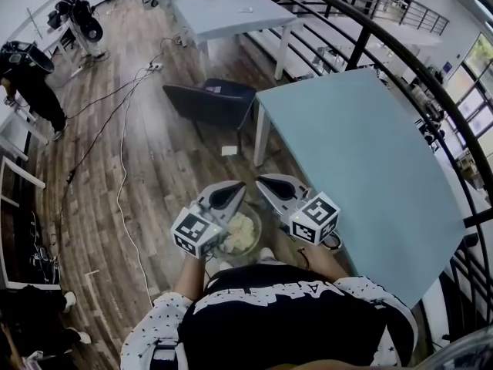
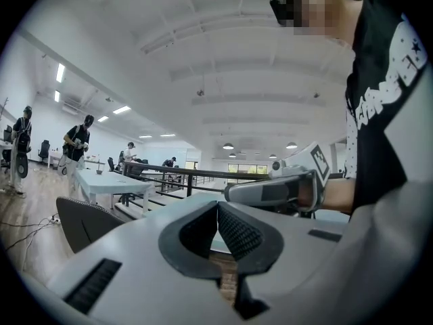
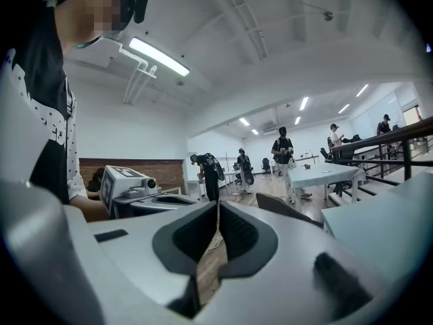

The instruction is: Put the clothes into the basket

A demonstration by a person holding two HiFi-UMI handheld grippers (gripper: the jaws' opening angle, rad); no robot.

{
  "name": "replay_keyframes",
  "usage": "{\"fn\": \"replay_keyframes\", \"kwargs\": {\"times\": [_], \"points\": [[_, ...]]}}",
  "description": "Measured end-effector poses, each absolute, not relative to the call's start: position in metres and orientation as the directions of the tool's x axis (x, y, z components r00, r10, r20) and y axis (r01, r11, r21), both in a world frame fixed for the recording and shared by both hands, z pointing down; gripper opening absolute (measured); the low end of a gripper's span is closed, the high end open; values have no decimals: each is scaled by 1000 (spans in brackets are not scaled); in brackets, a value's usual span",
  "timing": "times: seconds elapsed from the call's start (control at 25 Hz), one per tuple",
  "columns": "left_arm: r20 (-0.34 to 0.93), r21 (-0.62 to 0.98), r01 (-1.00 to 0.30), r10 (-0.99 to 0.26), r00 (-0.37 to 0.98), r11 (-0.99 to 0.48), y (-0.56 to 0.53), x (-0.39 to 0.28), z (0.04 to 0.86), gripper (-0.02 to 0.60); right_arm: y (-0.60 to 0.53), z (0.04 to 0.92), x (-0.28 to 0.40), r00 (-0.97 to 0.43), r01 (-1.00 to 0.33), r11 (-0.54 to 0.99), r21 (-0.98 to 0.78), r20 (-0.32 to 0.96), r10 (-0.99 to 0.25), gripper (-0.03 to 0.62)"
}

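In the head view a round basket (image 1: 257,217) stands on the wooden floor just in front of my feet, with pale cream clothes (image 1: 239,234) heaped inside it. Both grippers hover above it, close to my body, tips nearly meeting. My left gripper (image 1: 240,185) is shut with nothing between its pads, as its own view (image 2: 218,206) confirms. The right gripper (image 1: 260,180) is likewise shut and empty (image 3: 218,206). Each gripper view shows the other gripper alongside: the right gripper (image 2: 277,189) and the left gripper (image 3: 135,189).
A light blue table (image 1: 370,160) runs along my right, with a dark chair (image 1: 208,102) at its far end. Another pale table (image 1: 227,10) stands further off. A black railing (image 1: 370,29) curves behind the tables. Cables (image 1: 123,168) trail across the floor. People (image 1: 31,83) stand at left.
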State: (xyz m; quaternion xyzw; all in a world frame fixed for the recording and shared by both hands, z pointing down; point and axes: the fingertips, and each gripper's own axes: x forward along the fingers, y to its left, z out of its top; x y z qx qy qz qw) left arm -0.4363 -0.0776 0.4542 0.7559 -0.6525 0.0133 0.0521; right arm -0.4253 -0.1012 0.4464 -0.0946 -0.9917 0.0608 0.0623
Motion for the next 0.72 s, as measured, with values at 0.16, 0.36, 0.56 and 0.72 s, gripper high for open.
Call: {"fn": "replay_keyframes", "kwargs": {"times": [0.16,0.36,0.56,0.72], "points": [[94,65,-987,-983,155,-149,-77,-433,453,15,-101,446,-422,-975,172,976,-133,117,188,32],[100,64,-986,-982,161,-155,-77,-437,451,15,-100,443,-426,-975,173,977,-125,117,188,32],[98,65,-986,-982,159,-153,-74,-440,451,15,-97,443,-428,-975,176,977,-121,113,189,32],[97,76,-987,-984,151,-144,-71,-441,451,15,-95,441,-427,-975,182,976,-116,109,194,32]]}}
